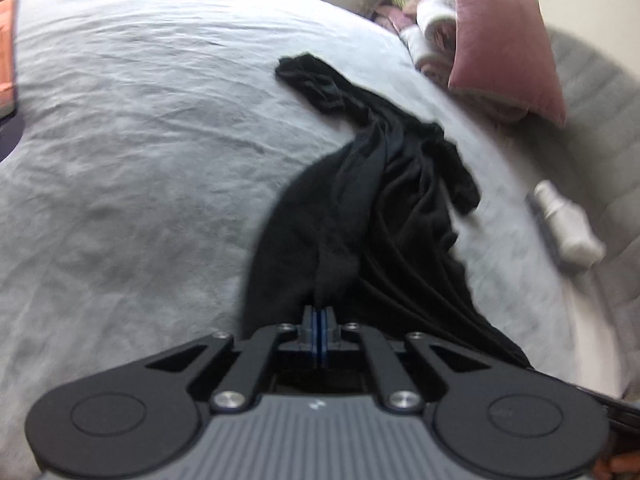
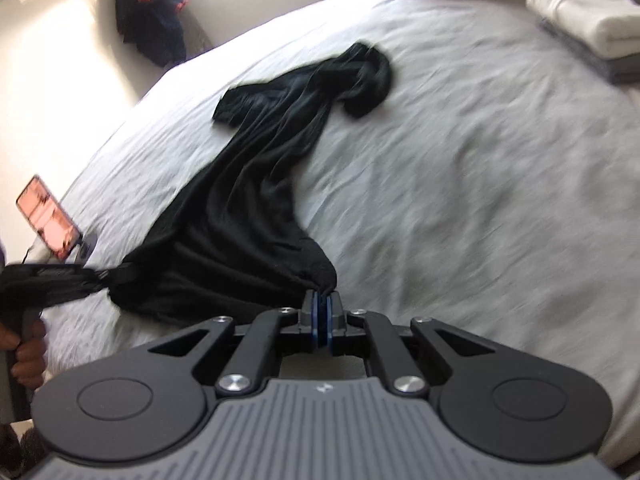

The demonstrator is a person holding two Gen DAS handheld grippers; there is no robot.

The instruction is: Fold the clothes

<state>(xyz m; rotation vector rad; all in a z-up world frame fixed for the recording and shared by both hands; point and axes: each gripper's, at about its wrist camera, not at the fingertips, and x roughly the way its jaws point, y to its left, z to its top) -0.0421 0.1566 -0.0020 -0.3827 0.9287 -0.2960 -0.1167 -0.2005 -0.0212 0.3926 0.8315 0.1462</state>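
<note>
A black garment (image 1: 360, 200) lies bunched and stretched across the pale grey bed sheet (image 1: 120, 140); it also shows in the right wrist view (image 2: 248, 208). My left gripper (image 1: 319, 312) is shut on one near corner of the garment. My right gripper (image 2: 321, 300) is shut on the other near corner. The left gripper also shows at the left of the right wrist view (image 2: 108, 276), pinching the cloth. The far end of the garment with its sleeves (image 2: 360, 76) rests crumpled on the sheet.
A pink pillow (image 1: 504, 44) and a heap of laundry (image 1: 424, 28) lie at the head of the bed. A folded white towel on a grey one (image 2: 588, 24) sits near the bed edge. A phone (image 2: 48, 220) stands at the left. A dark garment (image 2: 152, 12) hangs on the wall.
</note>
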